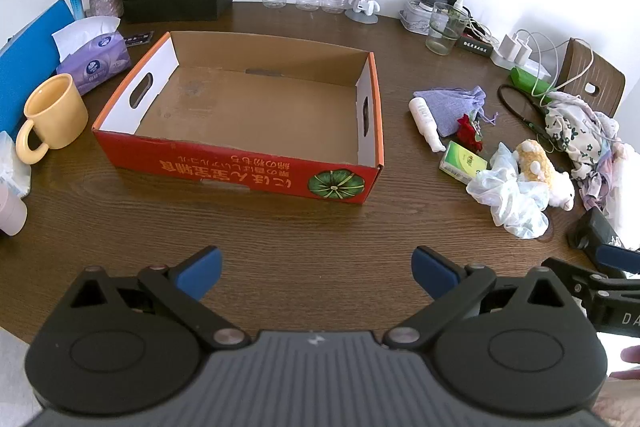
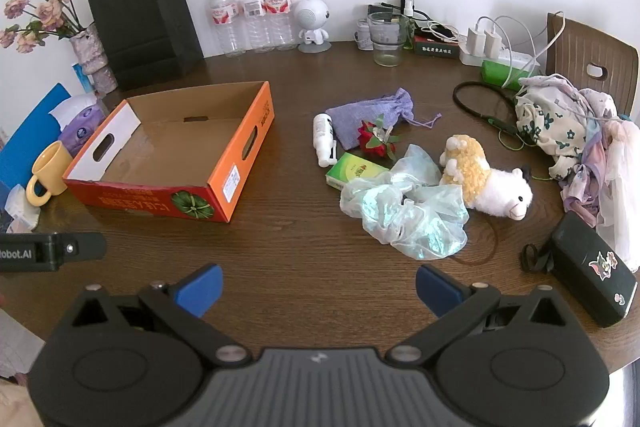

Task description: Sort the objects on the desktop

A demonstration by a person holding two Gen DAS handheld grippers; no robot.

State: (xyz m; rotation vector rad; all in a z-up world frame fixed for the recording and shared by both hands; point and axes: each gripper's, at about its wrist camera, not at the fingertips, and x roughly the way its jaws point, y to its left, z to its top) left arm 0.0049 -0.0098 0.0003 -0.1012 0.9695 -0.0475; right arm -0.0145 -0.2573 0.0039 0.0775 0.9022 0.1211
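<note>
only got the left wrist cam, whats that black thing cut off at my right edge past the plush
Observer: A black case lying flat on the table, with a cartoon sticker on its lid and a black strap at its near-left end.
Operator: right gripper holding anything
Observer: No. The right gripper is open and empty, over bare wood short of the plastic bag.
Operator: anything on the box's outer right side
Observer: That wall of the box is orange, with a white label near the front corner.
</note>
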